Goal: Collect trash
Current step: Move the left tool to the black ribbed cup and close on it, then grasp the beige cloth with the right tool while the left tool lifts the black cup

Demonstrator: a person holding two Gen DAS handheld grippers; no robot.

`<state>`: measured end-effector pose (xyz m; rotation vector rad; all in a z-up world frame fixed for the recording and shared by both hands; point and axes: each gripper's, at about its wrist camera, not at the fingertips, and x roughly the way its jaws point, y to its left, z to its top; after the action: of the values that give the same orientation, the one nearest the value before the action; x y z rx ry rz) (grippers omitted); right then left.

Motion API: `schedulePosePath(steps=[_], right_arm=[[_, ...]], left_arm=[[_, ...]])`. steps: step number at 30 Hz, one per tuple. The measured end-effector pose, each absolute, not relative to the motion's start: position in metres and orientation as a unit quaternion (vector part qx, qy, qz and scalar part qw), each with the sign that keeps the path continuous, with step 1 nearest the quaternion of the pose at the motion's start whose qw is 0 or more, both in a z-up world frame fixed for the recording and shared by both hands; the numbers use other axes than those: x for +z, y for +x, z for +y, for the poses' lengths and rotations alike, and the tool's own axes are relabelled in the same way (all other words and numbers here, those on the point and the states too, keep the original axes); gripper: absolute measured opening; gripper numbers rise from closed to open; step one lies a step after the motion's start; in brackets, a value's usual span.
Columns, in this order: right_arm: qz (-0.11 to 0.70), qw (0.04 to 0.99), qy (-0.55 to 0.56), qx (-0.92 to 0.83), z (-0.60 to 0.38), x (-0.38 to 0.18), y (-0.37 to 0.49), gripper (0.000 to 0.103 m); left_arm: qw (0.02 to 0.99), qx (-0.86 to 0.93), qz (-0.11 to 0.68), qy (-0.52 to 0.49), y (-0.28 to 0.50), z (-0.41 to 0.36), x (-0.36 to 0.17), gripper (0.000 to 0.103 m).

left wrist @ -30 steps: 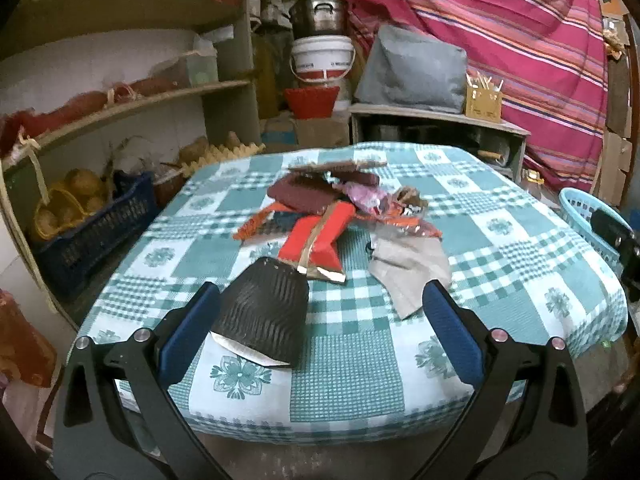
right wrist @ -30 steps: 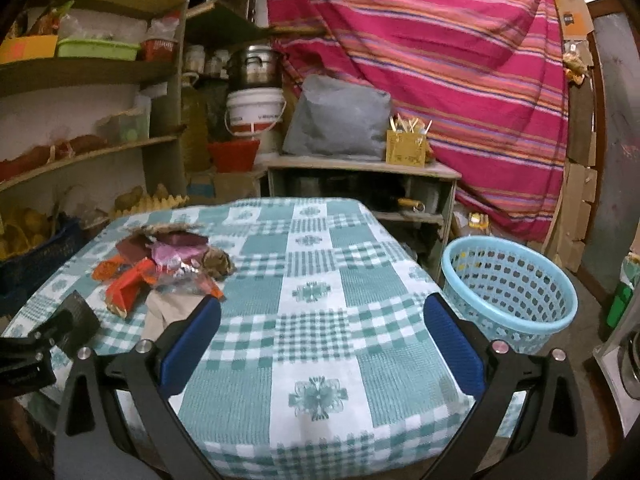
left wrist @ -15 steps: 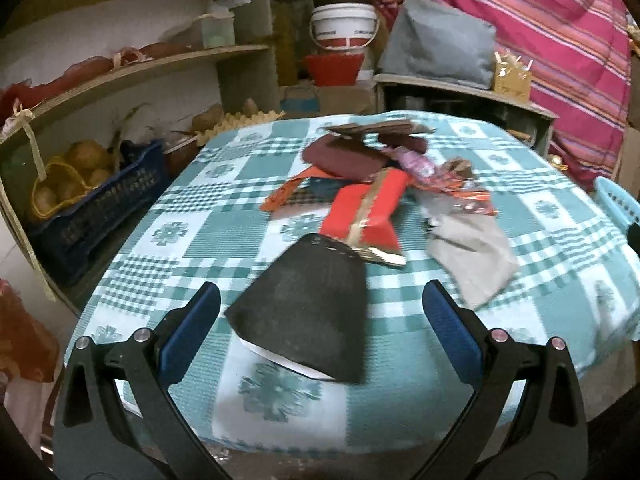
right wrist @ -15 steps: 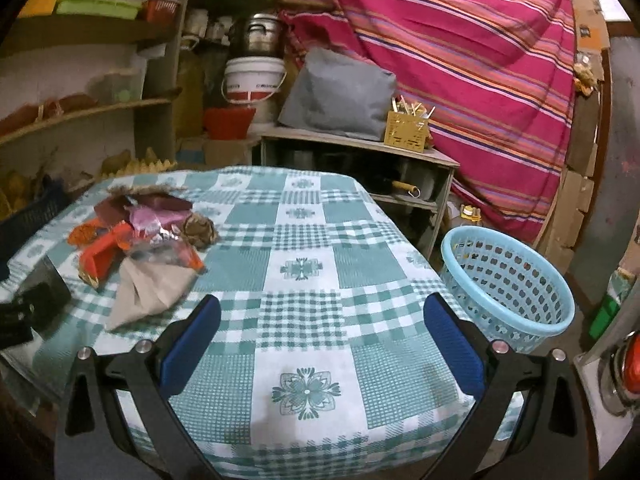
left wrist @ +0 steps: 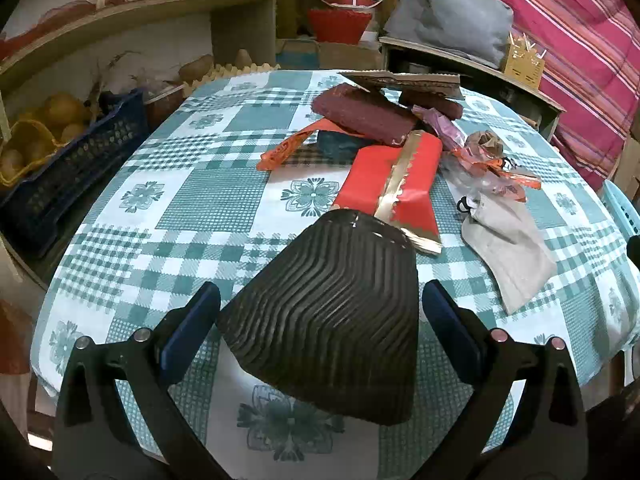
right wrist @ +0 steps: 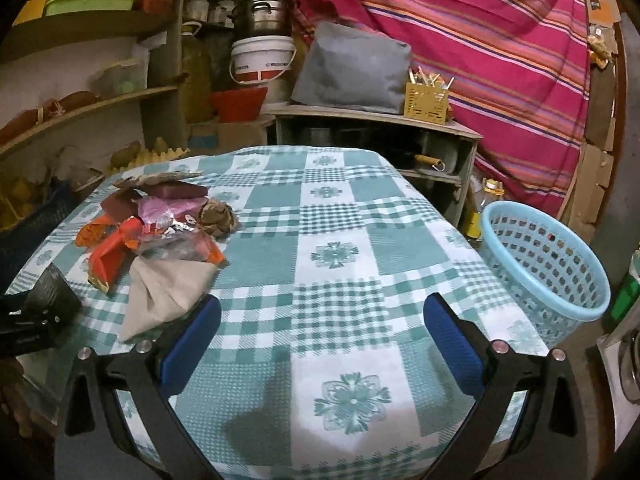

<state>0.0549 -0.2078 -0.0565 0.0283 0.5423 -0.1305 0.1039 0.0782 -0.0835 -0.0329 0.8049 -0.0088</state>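
Left gripper (left wrist: 320,320) spread wide around the black ridged wrapper (left wrist: 332,300) — close squarely on its edges, lift clear — red packet (left wrist: 390,184) just beyond

Dim indoor light falls from above across the checked tablecloth (right wrist: 340,216), brightest on its white squares. A soft shadow pools on the near cloth between the right gripper (right wrist: 322,340) arms. Strong fisheye bending curves the shelves (left wrist: 132,12) at far left and the striped curtain (right wrist: 480,40) at right, with black vignetting in every corner. The ridged black piece (left wrist: 332,320), near the left lens, shows a dull sheen along its ridges. Far shelves look soft and murky; colours run warm and slightly noisy.
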Motion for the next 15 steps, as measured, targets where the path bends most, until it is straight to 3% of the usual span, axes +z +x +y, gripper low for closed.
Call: schedulePosePath(steps=[4, 15], right_arm=[[0.268, 0.962, 0.006, -0.059, -0.197, -0.057, 0.061, 0.099], [0.283, 0.958, -0.041, -0.014, -0.153, -0.056, 0.079, 0.099]], left_arm=[[0.918, -0.011, 0.397, -0.013, 0.107, 0.075, -0.085, 0.092], [0.923, 0.012, 0.385, -0.003, 0.104, 0.077, -0.069, 0.092]])
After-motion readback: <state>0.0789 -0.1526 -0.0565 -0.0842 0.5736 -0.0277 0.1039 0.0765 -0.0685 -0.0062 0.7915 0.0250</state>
